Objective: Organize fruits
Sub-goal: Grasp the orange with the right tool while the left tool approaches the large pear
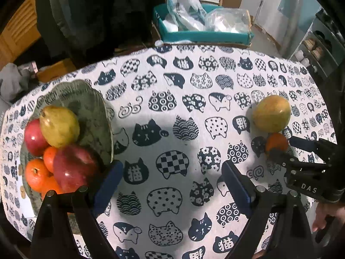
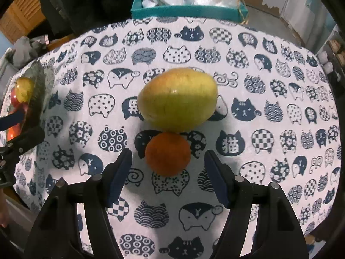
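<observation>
Right tool (image 2: 168,172) open around tangerine (image 2: 167,153), mango (image 2: 177,100) touching beyond, left tool (image 1: 172,183) open beside plate rim (image 1: 103,116).

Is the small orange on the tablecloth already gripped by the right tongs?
No, the orange lies on the cat-print tablecloth between the open right tongs, with cloth showing on both sides of it.
</observation>
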Available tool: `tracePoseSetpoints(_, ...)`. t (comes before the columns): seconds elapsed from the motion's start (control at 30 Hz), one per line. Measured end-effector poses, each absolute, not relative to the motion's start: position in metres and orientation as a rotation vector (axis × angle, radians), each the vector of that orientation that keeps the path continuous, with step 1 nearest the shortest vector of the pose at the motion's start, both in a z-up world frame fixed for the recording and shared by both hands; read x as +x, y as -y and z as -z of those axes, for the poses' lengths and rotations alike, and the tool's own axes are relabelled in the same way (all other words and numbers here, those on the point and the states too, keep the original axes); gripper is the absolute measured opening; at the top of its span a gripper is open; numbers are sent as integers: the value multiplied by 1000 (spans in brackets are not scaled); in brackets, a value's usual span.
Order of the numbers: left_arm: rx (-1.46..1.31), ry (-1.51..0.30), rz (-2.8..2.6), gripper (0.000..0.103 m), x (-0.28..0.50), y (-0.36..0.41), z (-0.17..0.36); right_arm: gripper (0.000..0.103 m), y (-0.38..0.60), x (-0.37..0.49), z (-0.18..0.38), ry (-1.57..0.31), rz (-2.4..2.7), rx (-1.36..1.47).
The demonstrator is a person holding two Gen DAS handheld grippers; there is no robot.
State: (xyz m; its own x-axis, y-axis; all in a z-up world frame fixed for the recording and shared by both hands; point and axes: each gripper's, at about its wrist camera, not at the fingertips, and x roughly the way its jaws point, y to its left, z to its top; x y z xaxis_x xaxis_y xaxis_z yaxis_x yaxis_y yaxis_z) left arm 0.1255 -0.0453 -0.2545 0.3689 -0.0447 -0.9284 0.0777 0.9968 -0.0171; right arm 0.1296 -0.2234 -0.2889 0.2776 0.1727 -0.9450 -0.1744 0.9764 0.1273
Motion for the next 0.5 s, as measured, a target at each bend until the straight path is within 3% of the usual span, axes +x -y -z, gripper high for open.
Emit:
tracePoseSetpoints(0.1, 23, -1203, 76, 94, 127, 45, 260, 65, 220, 131, 297, -1284, -239, -7)
tracePoseSetpoints(0.3, 1, -1205, 81, 94, 133, 46, 260, 46, 216, 131, 308, -1301, -235, -31)
tracePoseSetpoints(0.5, -2, -1206, 100, 94, 137, 56, 260, 44, 228, 128, 304, -1297, -233, 0)
